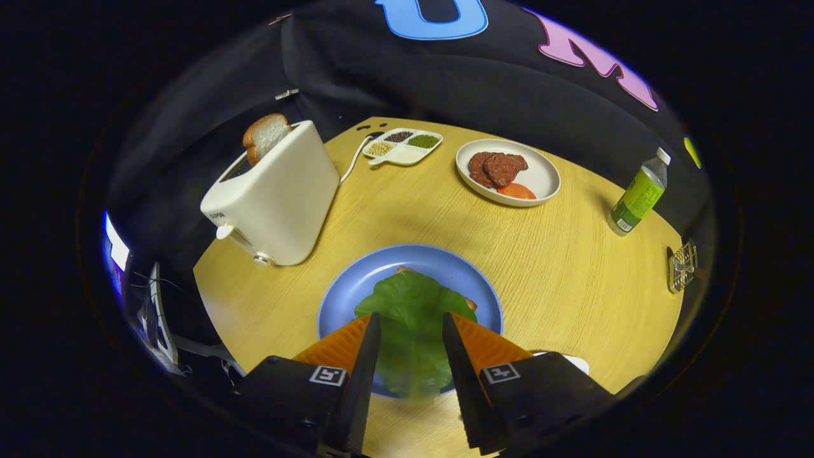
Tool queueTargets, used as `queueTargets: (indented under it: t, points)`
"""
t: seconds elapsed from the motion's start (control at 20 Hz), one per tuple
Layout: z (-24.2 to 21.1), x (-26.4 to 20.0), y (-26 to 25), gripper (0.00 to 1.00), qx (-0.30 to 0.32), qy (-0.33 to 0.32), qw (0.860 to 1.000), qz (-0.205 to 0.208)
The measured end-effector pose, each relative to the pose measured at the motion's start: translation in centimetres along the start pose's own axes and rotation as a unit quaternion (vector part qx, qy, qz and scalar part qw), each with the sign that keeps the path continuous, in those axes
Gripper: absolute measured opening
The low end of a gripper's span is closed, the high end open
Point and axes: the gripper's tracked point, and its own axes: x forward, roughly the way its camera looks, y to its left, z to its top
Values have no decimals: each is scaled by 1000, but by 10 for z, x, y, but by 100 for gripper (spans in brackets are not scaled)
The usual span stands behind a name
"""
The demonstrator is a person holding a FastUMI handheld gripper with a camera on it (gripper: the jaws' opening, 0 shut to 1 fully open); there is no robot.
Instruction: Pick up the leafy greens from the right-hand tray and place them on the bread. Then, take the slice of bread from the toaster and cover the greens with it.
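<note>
1. Leafy greens lying on the bread on the blue plate, directly ahead of and between the fingers; only thin bread edges peeking out at the leaf's far and right margins.
2. Gripper fingers apart, leaf running down the gap between them; no pressing on the leaf visible from either side, so probably let go, not clamped.
3. Long axis of the leaf near-to-far, in line with the fingers.
4. Next target by judgement: slice of bread standing up out of the toaster, far and left of the fingers, well apart from the plate.
5. Slice tilted slightly, top half exposed; likely needs a reach up and left, fingers turned to straddle its flat faces.
6. Table bare wood between plate and toaster.
7. Farther back: compartment dish of grains, white plate with meat and tomato; bottle at far right. None in the path.
</note>
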Motion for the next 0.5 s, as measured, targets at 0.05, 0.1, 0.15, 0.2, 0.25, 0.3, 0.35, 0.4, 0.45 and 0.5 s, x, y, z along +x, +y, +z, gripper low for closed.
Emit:
queueTargets:
  t: [0.05, 0.1, 0.15, 0.2, 0.25, 0.3, 0.35, 0.4, 0.45, 0.5]
  points:
    - [6, -7, 2, 64, -1, -12, 1000, 2]
    - [13, -14, 6, 65, -1, -25, 1000, 5]
    - [20, -22, 10, 66, -1, -38, 999, 11]
    - [28, -29, 15, 68, -1, -51, 999, 16]
    - [38, -37, 21, 74, -1, -65, 998, 22]
    - [47, -42, 26, 75, -2, -75, 997, 28]
    - [57, -49, 33, 78, -3, -85, 996, 33]
    - [70, -54, 41, 83, -4, -99, 994, 37]
    - [82, -59, 48, 88, -6, -111, 993, 40]
    - [95, -62, 58, 89, -8, -125, 991, 44]
